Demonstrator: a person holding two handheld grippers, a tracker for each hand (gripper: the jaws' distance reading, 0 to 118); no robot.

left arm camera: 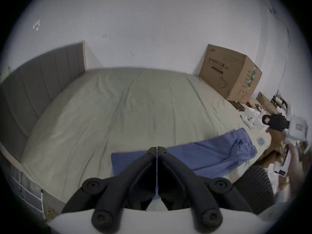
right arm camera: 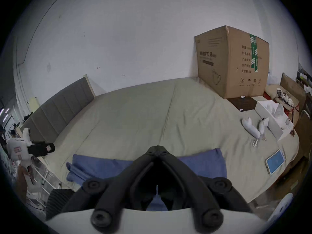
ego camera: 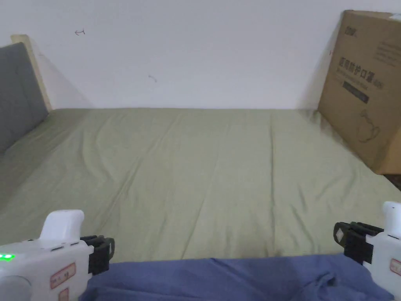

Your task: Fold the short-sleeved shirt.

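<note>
A blue short-sleeved shirt (ego camera: 235, 278) lies stretched along the near edge of the green bed sheet (ego camera: 195, 164), bunched at its right end (left arm camera: 239, 146). In the head view my left gripper (ego camera: 102, 251) is held just above the shirt's left end and my right gripper (ego camera: 344, 235) above its right end. In the left gripper view my left gripper (left arm camera: 157, 149) has its jaws pressed together with nothing between them, over the shirt (left arm camera: 202, 156). In the right gripper view my right gripper (right arm camera: 157, 149) is shut too, above the shirt (right arm camera: 101, 166).
A big cardboard box (ego camera: 364, 86) stands at the bed's back right corner, and a grey headboard (ego camera: 17, 90) runs along the left. A phone (right arm camera: 275, 160), a white box (right arm camera: 273, 117) and small white items (right arm camera: 251, 128) lie at the bed's right edge.
</note>
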